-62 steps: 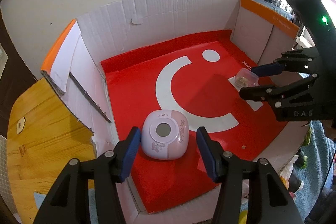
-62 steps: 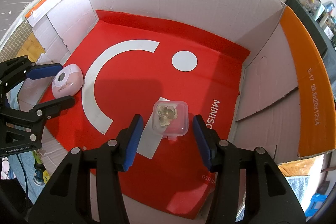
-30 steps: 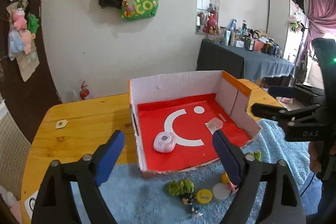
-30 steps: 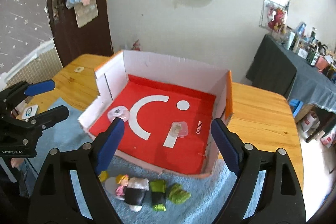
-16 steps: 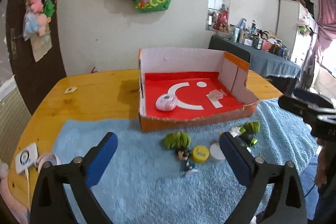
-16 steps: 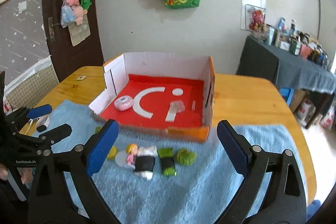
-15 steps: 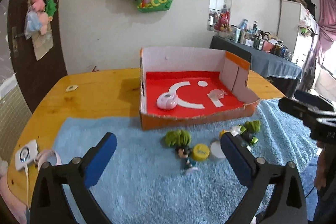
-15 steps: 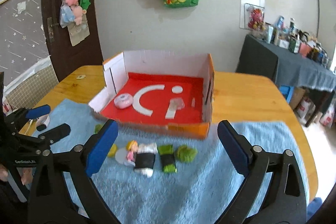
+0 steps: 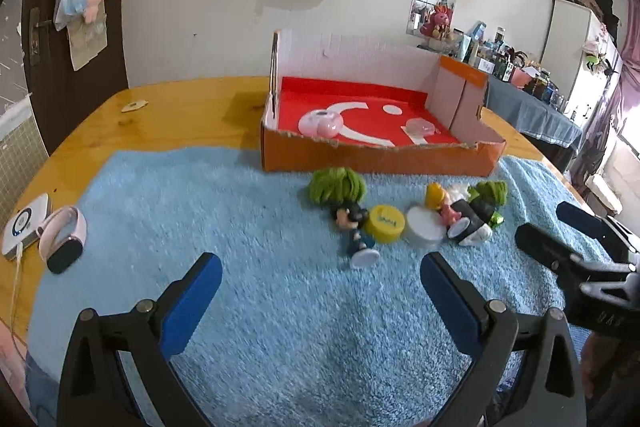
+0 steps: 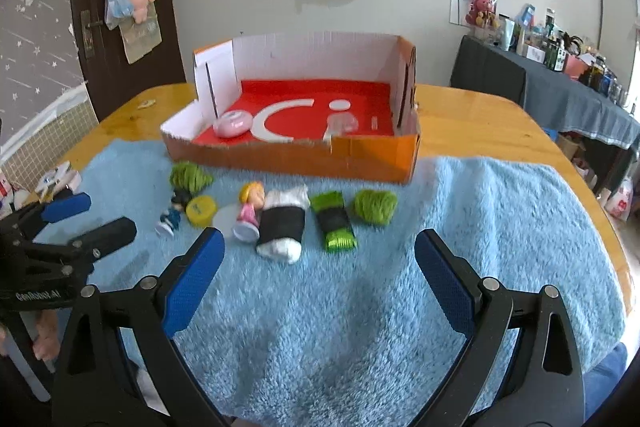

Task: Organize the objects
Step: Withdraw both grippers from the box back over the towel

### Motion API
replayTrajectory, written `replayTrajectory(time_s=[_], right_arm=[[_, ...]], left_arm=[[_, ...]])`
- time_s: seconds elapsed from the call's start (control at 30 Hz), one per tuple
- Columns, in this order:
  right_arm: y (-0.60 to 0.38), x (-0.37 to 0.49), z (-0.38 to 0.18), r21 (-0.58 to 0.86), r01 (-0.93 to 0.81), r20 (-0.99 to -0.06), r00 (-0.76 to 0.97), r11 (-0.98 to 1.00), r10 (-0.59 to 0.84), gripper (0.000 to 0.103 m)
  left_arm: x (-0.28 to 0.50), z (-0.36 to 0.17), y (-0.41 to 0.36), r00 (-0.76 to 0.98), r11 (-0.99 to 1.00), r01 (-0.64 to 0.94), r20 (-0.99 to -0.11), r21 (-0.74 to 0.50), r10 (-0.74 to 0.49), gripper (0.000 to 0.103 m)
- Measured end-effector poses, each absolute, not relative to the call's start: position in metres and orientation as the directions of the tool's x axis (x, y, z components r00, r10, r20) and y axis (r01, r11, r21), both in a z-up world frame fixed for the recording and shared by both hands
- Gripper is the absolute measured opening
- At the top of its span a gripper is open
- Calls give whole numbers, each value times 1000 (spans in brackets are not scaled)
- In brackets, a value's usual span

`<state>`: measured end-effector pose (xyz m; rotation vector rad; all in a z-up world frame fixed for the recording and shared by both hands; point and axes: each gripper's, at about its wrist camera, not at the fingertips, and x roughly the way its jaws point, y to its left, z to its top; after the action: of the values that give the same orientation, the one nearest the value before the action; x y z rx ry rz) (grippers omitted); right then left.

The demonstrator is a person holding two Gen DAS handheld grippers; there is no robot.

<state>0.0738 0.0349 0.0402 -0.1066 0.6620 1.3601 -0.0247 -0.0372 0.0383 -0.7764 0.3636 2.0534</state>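
Hovering above the blue towel (image 10: pixel 460 211) on the table (image 10: pixel 472 123), the left hand-held gripper (image 9: pixel 320 285) and the right hand-held gripper (image 10: pixel 318 269) both stand wide apart and hold nothing. The orange cardboard box (image 10: pixel 360 157) contains a pink round device (image 10: pixel 233 123) and a clear container (image 10: pixel 342 125). Small toys, among them a blonde figurine (image 10: pixel 251 209) and a yellow lid (image 10: pixel 201 210), lie on the towel just before the box.

Bare fluffy blue towel (image 10: pixel 460 211) in front of both wide-open tools, row of small toys (image 10: pixel 280 215) ahead, orange cardboard box's low front wall (image 10: pixel 304 159) behind them
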Motion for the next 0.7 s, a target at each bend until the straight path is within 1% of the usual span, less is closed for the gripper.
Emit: replayTrajectory(time_s=[0.2,0.5,0.7], right_arm=[[31,69,32,296,-922,-506,71,251,860,97],[32,67,15,317,-913,-539,47,255,841,97],[32,68,12,320,-909,-541,55,266,839,97]], left_arm=[[-20,29,-38,-417,-562,-827,-659,-9,626,101],[-18,19,-38,-399,-551,-835,-678,-9,617,101],[-17,17,-38,-397,-547,-837,-682,-5,614,101]])
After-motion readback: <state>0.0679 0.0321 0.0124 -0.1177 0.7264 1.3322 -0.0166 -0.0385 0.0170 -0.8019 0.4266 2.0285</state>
